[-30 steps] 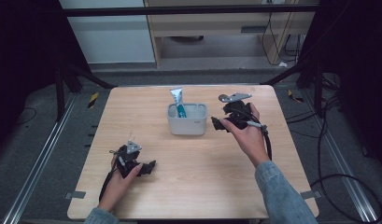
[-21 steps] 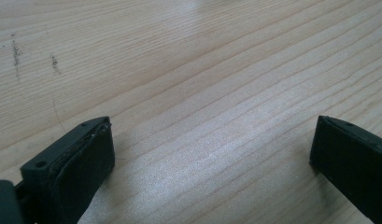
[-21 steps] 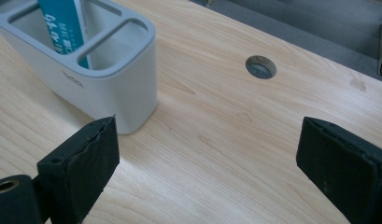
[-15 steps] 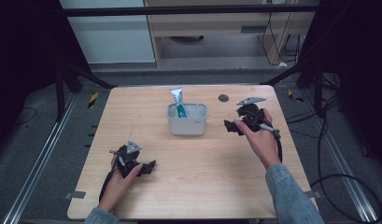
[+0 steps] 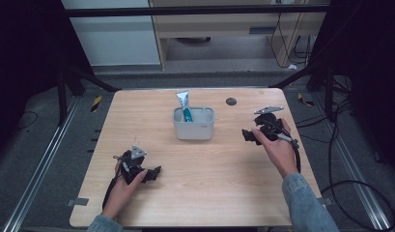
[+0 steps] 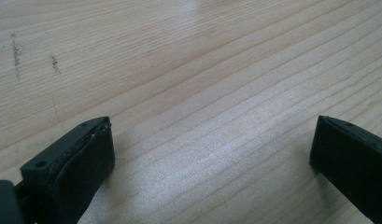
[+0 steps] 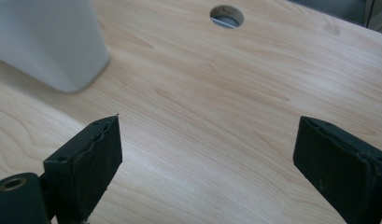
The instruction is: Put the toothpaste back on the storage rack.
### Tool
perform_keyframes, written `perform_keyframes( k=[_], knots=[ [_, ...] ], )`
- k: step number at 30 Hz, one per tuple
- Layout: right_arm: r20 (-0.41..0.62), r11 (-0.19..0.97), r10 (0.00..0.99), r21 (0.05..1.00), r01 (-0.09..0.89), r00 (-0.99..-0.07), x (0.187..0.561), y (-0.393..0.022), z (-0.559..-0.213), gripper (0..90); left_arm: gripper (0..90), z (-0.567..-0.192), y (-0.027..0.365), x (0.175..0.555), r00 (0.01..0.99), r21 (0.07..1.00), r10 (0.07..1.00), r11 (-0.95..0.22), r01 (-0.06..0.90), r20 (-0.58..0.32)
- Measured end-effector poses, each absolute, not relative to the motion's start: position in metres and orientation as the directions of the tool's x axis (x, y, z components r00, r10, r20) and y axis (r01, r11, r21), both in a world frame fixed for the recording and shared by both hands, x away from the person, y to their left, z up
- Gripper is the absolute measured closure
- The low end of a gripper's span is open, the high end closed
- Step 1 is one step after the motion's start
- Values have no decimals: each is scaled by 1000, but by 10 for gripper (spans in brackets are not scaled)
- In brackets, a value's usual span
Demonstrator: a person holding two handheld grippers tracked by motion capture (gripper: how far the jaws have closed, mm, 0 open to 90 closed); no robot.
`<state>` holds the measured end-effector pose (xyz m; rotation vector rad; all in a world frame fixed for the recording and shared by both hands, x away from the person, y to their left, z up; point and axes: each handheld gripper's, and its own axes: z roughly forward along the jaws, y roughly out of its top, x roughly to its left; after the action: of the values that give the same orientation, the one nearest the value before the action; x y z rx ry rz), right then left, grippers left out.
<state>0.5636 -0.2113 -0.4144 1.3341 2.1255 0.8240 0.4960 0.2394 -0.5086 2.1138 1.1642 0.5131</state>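
Note:
A grey rectangular cup [image 5: 193,123] stands at the middle of the wooden table, with a white and teal toothpaste tube [image 5: 184,105] upright in its left side. My right gripper [image 5: 247,135] rests low to the right of the cup, open and holding nothing; its own view has the cup's wall [image 7: 48,42] at the upper left beyond the gripper [image 7: 207,158]. At the front left of the table lies my left gripper [image 5: 154,173], open too, with bare wood between its jaws [image 6: 212,154].
A round cable hole [image 5: 231,101] is cut in the table top behind the right gripper, also seen as the hole [image 7: 226,16] in the right gripper view. The table's front edge [image 5: 185,225] runs just below the left hand. Dark floor and metal rails surround the table.
The right gripper has drawn back from beside the cup, moving right and toward the person. The left gripper has stayed put.

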Motion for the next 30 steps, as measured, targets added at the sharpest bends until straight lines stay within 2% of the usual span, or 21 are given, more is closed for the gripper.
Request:
perform_keyframes(
  k=[6,17,22,30],
  knots=[
    [-123,379,902,687,620,-414,560,-219,-431,115,0,-509,239,496,526,710,850,-384,590,22],
    [-101,387,894,664,639,-437,554,-225,-463,119,0,-509,239,496,526,710,850,-384,590,23],
    [-57,370,898,633,680,-436,553,-229,-483,100,0,-509,239,496,526,710,850,-384,590,22],
    [-23,307,919,668,678,-394,548,-237,-501,101,0,-509,239,496,527,710,850,-385,590,23]
  ],
)
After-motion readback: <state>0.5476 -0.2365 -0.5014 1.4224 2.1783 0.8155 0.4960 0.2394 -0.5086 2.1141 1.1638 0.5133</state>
